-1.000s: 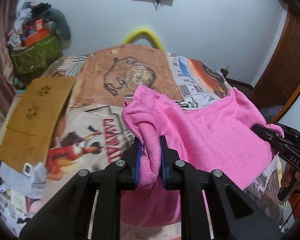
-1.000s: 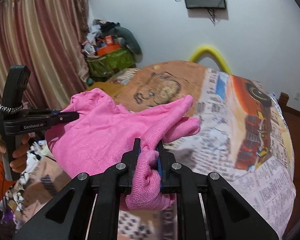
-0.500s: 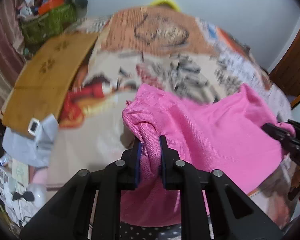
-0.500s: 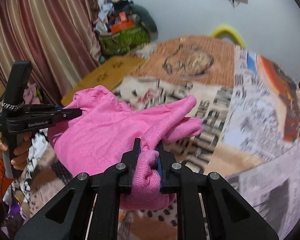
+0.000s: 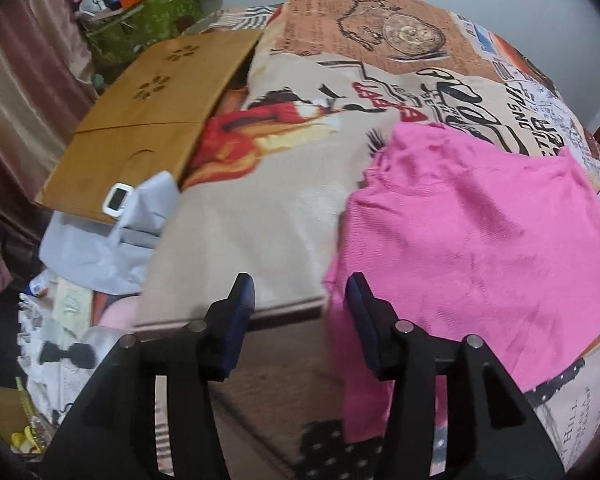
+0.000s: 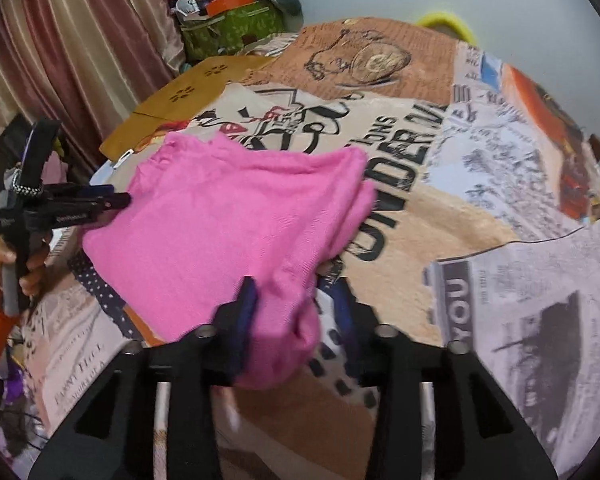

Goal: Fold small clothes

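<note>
A pink knit garment (image 5: 480, 240) lies spread on the printed bedspread (image 5: 268, 208), its near edge hanging over the bed's front. In the left wrist view my left gripper (image 5: 300, 312) has its jaws opening; the garment's left edge brushes only the right finger (image 5: 364, 320). In the right wrist view the garment (image 6: 220, 232) lies flat, and a bunched corner (image 6: 284, 340) still sits between the opening jaws of my right gripper (image 6: 296, 316), leaning on the left finger (image 6: 242, 320). My left gripper (image 6: 118, 200) shows there at the garment's left edge, held by a hand (image 6: 4, 264).
A wooden board with paw cutouts (image 5: 148, 120) lies at the bed's left side, with grey cloth and a small white device (image 5: 118, 198) on its near end. A green bag piled with clutter (image 6: 236, 28) stands by the curtains (image 6: 60, 60). Loose clothes lie on the floor at left (image 5: 60, 352).
Both grippers have come down to the bed and their jaws have parted. The pink garment, held up in both before, now rests on the bedspread.
</note>
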`<state>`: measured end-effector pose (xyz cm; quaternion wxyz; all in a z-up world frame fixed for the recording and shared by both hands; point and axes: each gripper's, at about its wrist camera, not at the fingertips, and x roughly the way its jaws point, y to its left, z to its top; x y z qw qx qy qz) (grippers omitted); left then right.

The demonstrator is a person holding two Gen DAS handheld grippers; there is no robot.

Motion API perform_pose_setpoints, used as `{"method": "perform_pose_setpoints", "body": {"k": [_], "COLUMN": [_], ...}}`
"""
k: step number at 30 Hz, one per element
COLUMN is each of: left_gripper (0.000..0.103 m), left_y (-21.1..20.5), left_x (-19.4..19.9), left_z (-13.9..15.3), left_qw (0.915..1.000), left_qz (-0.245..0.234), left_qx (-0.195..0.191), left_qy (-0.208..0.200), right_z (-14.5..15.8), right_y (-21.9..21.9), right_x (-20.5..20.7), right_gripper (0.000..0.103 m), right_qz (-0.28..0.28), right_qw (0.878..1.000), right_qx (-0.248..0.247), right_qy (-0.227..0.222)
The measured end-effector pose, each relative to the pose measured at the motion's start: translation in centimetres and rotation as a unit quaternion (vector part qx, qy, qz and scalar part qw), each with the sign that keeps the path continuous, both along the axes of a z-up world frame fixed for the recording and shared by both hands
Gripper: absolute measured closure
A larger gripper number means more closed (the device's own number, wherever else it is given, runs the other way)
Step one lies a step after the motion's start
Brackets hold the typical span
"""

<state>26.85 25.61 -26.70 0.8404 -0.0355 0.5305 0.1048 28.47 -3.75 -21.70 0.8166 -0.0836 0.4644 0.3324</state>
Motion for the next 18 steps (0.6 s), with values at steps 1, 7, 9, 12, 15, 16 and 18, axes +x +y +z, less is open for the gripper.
{"method": "perform_pose_setpoints", "body": {"k": [1, 7, 9, 12, 15, 16, 18], "left_gripper": [0.054, 0.047, 0.041, 0.037, 0.036, 0.036, 0.036], "left_y": [0.2, -0.8, -2.1, -4.5, -6.7, -7.2, -7.6], "left_x": [-0.1, 0.3, 0.9, 2.3, 4.0, 4.6, 5.7], "left_z": [0.5, 4.7, 5.7, 6.2, 5.3, 4.8, 3.4], "left_qw": [1.0000, 0.9976, 0.9959, 0.9936, 0.9935, 0.9937, 0.9941], "left_qz": [0.001, -0.012, -0.028, -0.057, -0.081, -0.085, -0.085], "left_qx": [-0.001, -0.037, -0.051, -0.061, -0.048, -0.045, -0.052], "left_qy": [-0.005, -0.058, -0.070, -0.076, -0.065, -0.058, -0.042], "right_z": [0.3, 3.2, 3.7, 3.5, 2.2, 1.4, 0.2], "right_y": [-0.2, 0.4, 1.4, 3.2, 4.9, 5.5, 6.2], "right_x": [0.0, 0.6, 1.1, 2.0, 2.8, 3.2, 3.6], "right_gripper": [0.062, 0.062, 0.058, 0.051, 0.050, 0.050, 0.050], "right_qz": [-0.002, 0.002, 0.012, 0.024, 0.037, 0.039, 0.043], "right_qw": [1.000, 0.999, 0.998, 0.997, 0.998, 0.998, 0.998], "right_qx": [0.003, 0.037, 0.050, 0.063, 0.058, 0.052, 0.041], "right_qy": [-0.002, -0.028, -0.030, -0.025, -0.010, -0.002, 0.014]}}
